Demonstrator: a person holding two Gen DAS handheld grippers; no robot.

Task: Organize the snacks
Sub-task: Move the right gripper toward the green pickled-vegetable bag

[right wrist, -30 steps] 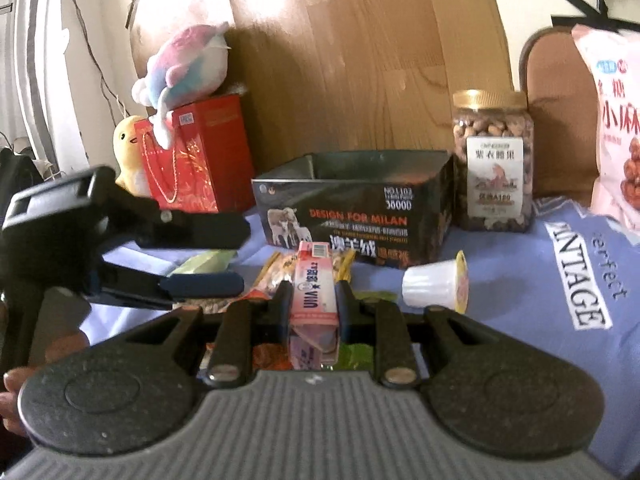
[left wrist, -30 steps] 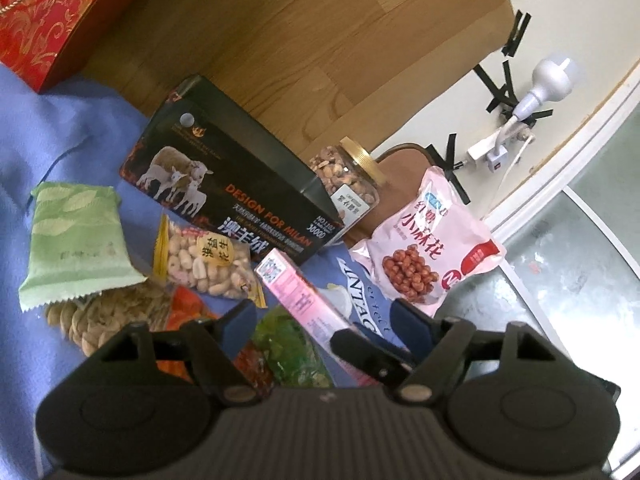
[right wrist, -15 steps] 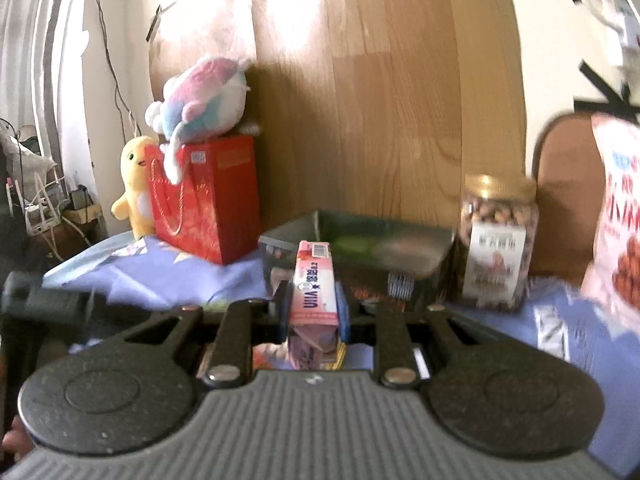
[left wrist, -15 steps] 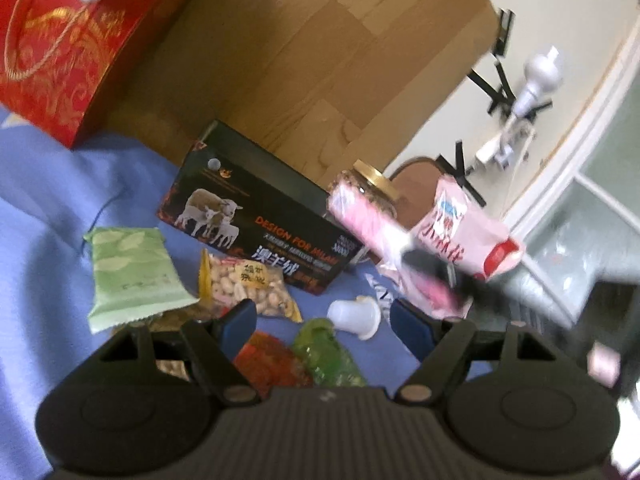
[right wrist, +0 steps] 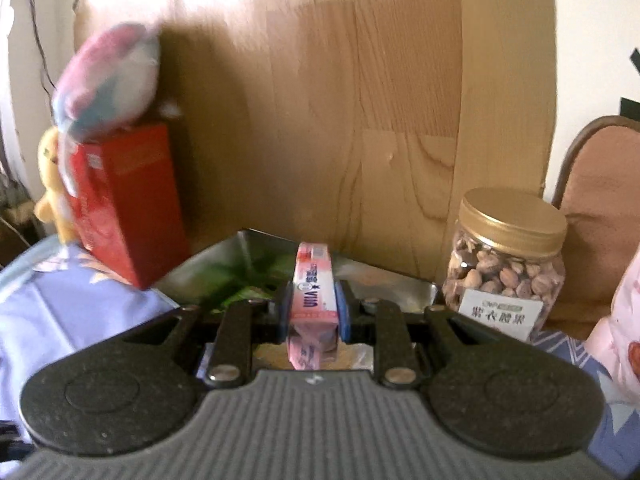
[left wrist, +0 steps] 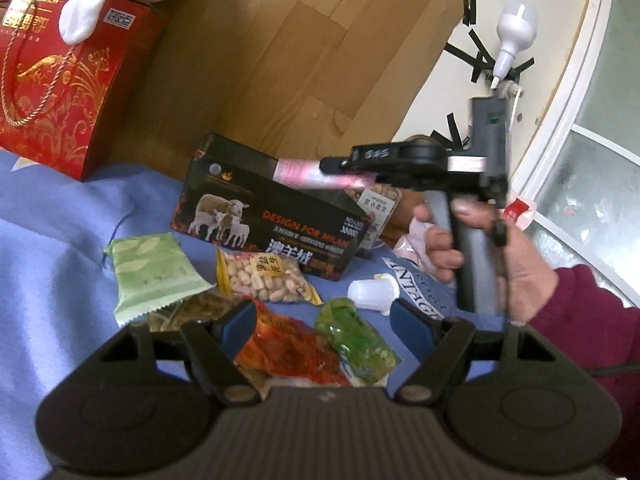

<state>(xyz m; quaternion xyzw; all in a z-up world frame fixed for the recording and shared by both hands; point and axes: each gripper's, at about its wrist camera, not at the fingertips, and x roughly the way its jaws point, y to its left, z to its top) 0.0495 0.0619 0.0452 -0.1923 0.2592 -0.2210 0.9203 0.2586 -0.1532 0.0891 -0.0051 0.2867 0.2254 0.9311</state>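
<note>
Currently left gripper (left wrist: 324, 330) has its jaws wide apart with nothing between them, hovering over the red packet (left wrist: 296, 350) and green packet (left wrist: 356, 338) on the blue cloth (left wrist: 52, 248). Right gripper (right wrist: 312, 312) is clamped on the pink box (right wrist: 313, 294), held over the open black box (left wrist: 272, 224), a hand (left wrist: 492, 252) on its handle. Further back: nut jar (right wrist: 506, 264) right of the black box, red gift bag (right wrist: 124, 204) left, against the wood panel (right wrist: 320, 100).
</note>
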